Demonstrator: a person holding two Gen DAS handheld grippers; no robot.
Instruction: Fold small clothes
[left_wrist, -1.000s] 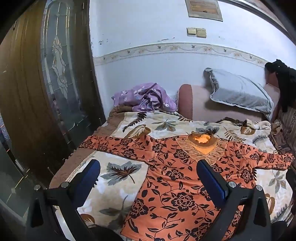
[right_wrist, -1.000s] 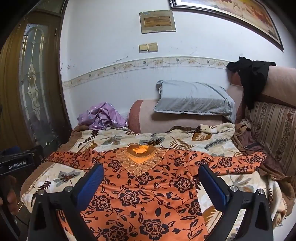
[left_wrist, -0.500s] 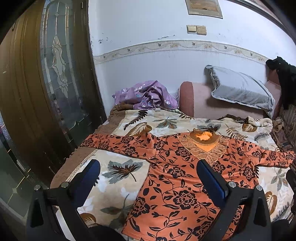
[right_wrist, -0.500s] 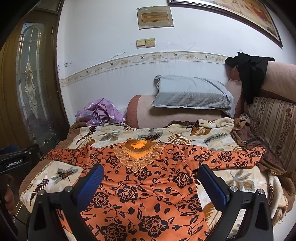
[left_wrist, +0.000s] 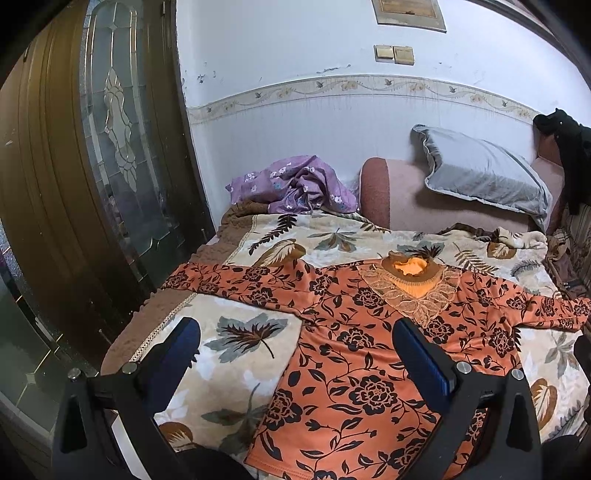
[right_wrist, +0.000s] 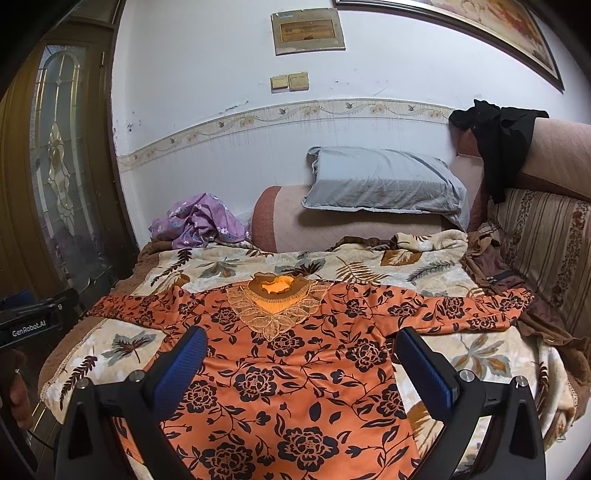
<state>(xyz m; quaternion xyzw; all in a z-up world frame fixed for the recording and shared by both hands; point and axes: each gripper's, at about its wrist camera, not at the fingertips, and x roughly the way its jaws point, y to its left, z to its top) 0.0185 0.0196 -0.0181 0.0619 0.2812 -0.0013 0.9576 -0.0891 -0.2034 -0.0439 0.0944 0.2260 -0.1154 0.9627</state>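
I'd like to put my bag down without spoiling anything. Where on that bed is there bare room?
Bare leaf-print blanket shows between the orange floral top and the pink bolster, and beneath each outstretched sleeve: near the door side and toward the striped sofa back. The middle is covered by the top; the far corner holds a purple bundle.

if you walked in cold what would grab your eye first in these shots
The orange long-sleeved top with black flowers and a lace collar would: it lies flat, sleeves spread, across the cream leaf-print blanket. Both open blue-padded grippers, left gripper and right gripper, hover over it holding nothing. Behind, a crumpled purple floral cloth sits by the wall and a grey pillow leans on the pink sofa arm.
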